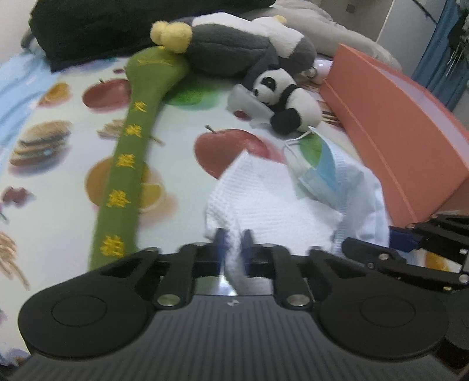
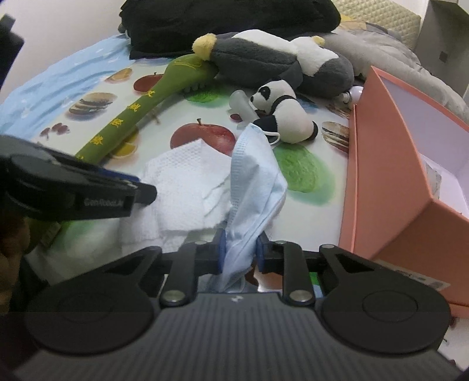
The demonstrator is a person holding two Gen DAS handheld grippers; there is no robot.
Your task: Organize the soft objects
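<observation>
My left gripper (image 1: 234,239) is shut on the near edge of a white waffle cloth (image 1: 263,190), which lies crumpled on the fruit-print sheet (image 1: 181,129). A light blue face mask (image 2: 255,175) rests against that cloth (image 2: 181,181), and my right gripper (image 2: 241,249) is shut on its lower part, the fabric bunched between the blue pads. In the left wrist view the mask (image 1: 322,173) sits right of the cloth, with the right gripper (image 1: 410,240) at the right edge. The left gripper (image 2: 140,187) reaches in from the left of the right wrist view.
A small panda plush (image 2: 281,111) lies beyond the mask. Behind it is a large grey and white plush (image 2: 263,55), with a long green plush (image 2: 140,114) to the left. An open orange box (image 2: 387,175) stands at the right. A black garment (image 2: 219,17) lies at the back.
</observation>
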